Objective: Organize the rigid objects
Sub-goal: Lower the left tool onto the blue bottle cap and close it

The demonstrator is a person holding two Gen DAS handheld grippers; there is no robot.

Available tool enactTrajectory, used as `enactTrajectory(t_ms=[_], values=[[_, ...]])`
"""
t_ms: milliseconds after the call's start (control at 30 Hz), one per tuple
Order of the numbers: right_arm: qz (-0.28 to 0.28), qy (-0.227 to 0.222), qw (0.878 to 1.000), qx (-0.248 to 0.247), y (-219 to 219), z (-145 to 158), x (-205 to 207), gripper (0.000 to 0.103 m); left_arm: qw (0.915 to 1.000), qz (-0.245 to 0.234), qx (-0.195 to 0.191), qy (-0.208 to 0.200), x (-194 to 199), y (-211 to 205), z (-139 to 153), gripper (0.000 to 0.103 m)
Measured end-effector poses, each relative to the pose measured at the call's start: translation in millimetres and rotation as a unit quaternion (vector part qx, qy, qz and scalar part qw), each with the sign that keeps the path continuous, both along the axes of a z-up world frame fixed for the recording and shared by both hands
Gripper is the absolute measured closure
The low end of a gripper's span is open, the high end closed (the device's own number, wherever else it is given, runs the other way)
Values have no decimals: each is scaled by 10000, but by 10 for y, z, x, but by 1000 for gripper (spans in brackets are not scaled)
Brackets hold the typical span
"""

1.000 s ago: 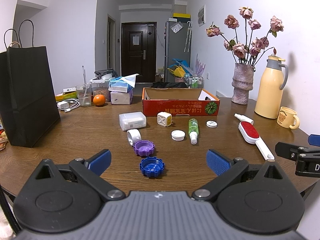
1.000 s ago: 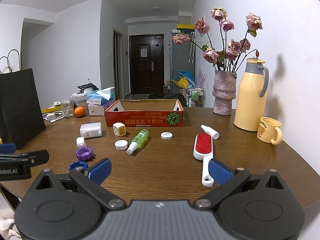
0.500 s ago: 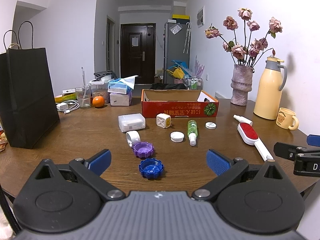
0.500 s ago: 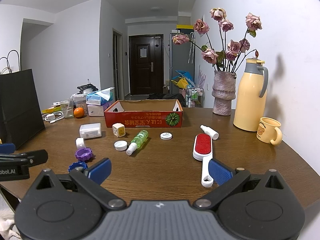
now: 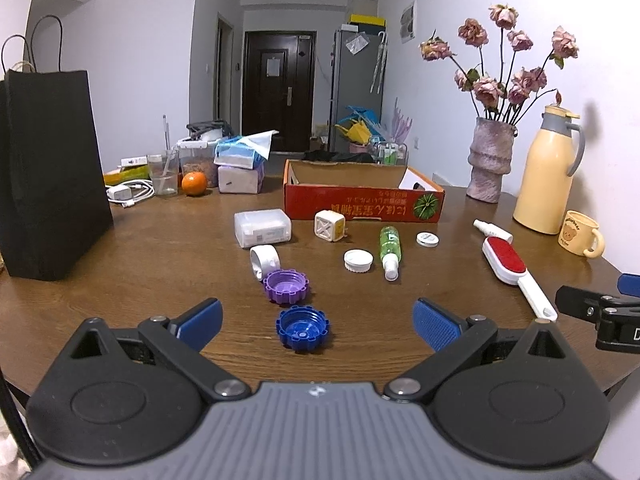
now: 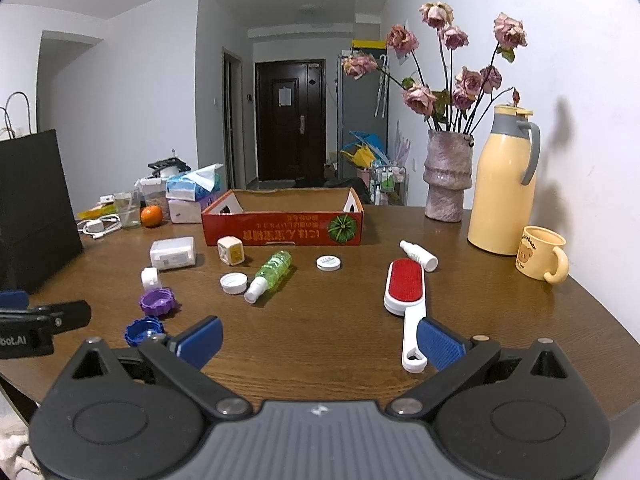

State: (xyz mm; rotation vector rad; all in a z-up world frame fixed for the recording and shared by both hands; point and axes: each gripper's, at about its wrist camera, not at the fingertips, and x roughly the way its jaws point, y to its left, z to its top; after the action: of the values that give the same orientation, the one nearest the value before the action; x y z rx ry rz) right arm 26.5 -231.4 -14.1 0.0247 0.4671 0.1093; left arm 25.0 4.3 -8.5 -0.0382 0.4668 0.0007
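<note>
Small rigid items lie on the wooden table in front of an open red cardboard box. A blue cap, purple cap, white ring, white case, cube, green spray bottle, two white lids and a red lint brush are spread out. My left gripper is open and empty, just before the blue cap. My right gripper is open and empty, its right finger beside the brush handle.
A black paper bag stands at the left. A vase of dried roses, a yellow thermos and a yellow mug stand at the right. Tissue boxes, a glass, an orange and a charger sit at the back left.
Both grippers have edged slightly forward over the table. Nothing on the table has moved, and both stay open.
</note>
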Motion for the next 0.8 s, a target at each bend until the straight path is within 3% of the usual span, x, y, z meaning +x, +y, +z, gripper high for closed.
enactTrajectory(t_ms=[800], values=[[-4, 388, 9992, 42, -39, -363, 652, 0, 9973, 147, 136, 701, 776, 16, -507, 0]])
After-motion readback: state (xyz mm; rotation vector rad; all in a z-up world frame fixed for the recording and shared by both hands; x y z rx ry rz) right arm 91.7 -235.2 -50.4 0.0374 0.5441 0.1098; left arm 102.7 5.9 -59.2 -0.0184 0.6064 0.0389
